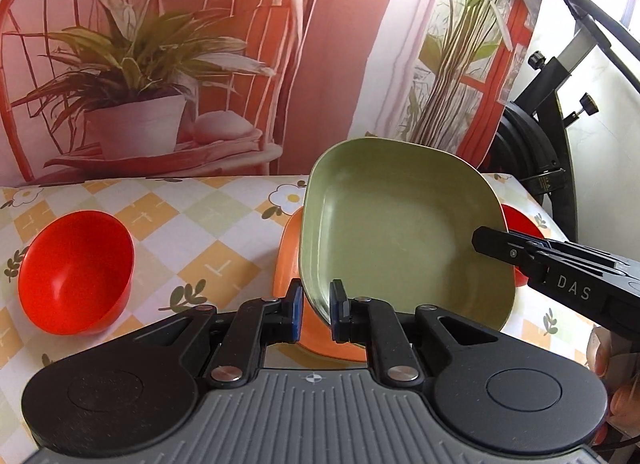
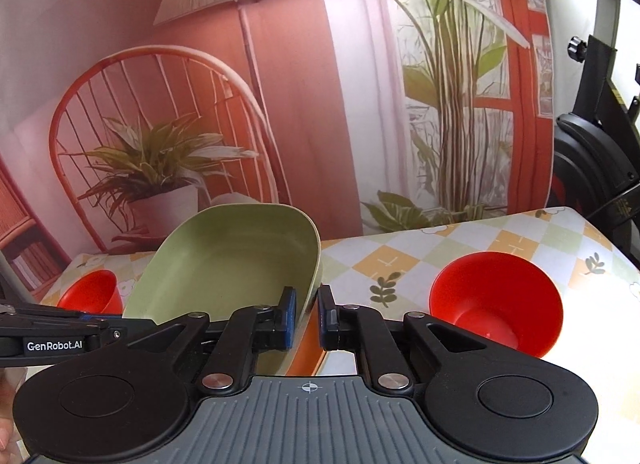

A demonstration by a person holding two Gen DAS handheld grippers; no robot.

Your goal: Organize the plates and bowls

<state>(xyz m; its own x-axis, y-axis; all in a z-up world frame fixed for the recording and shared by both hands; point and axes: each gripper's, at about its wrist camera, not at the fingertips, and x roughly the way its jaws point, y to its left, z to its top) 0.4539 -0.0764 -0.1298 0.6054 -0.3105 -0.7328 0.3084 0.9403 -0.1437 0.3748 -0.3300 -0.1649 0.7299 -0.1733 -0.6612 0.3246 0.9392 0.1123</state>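
A pale green square plate (image 1: pixel 400 232) (image 2: pixel 232 248) is tilted up above an orange plate (image 1: pixel 288 256) (image 2: pixel 308 352) that lies on the checked tablecloth. My left gripper (image 1: pixel 316 304) is shut on the green plate's near-left rim. My right gripper (image 2: pixel 307 316) is shut on the opposite rim and reaches in from the right in the left wrist view (image 1: pixel 480 242). One red bowl (image 1: pixel 76 272) (image 2: pixel 92 292) stands left of the plates. A second red bowl (image 2: pixel 496 304) (image 1: pixel 520 224) stands on the right, partly hidden behind the green plate in the left wrist view.
The tablecloth (image 1: pixel 208 232) has orange and white checks with flowers. A printed backdrop (image 1: pixel 200 64) of a chair and plants rises along the table's far edge. A black exercise bike frame (image 1: pixel 552 112) stands past the right end. A person's fingers (image 1: pixel 624 400) hold the right gripper.
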